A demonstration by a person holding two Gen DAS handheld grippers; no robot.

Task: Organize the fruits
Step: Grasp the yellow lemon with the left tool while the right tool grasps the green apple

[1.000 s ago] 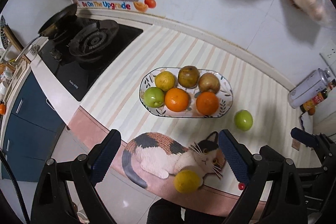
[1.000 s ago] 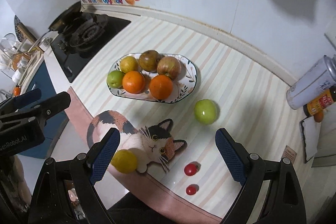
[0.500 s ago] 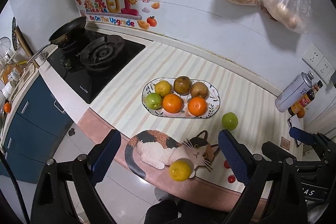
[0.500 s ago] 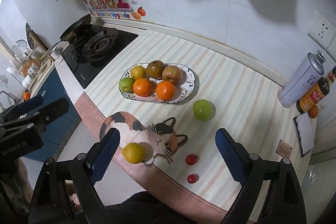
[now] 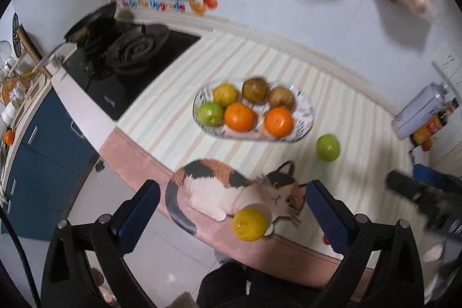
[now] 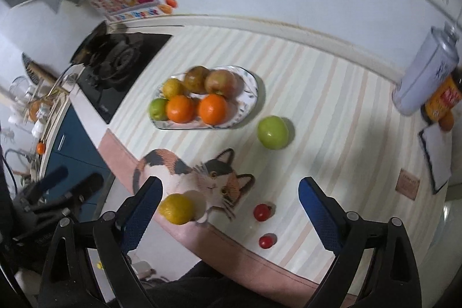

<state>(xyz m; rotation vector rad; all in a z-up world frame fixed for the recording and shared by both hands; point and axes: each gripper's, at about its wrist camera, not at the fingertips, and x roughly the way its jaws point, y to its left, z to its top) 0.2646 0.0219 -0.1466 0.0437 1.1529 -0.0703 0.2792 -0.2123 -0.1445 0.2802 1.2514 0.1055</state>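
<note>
Two grippers wide apart, nothing between jaws: left gripper (image 5: 232, 210) has just been opening further, right gripper (image 6: 229, 204) equally spread. Both views show scene nearer than half second ago; judged approach for pickup. Near counter edge: yellow citrus (image 5: 250, 224) by cat mat (image 5: 231, 189), two cherry tomatoes (image 6: 262, 212). Farther: loose green apple (image 6: 272, 132), then plate (image 6: 251, 94) holding six fruits. Wall sticker (image 5: 153, 5) blurred, "Upgrade" barely legible.

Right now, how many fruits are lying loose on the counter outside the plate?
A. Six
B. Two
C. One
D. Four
D. Outside the plate lie a green apple, a yellow citrus fruit on the cat picture, and two small red tomatoes near the counter's front edge.
</note>
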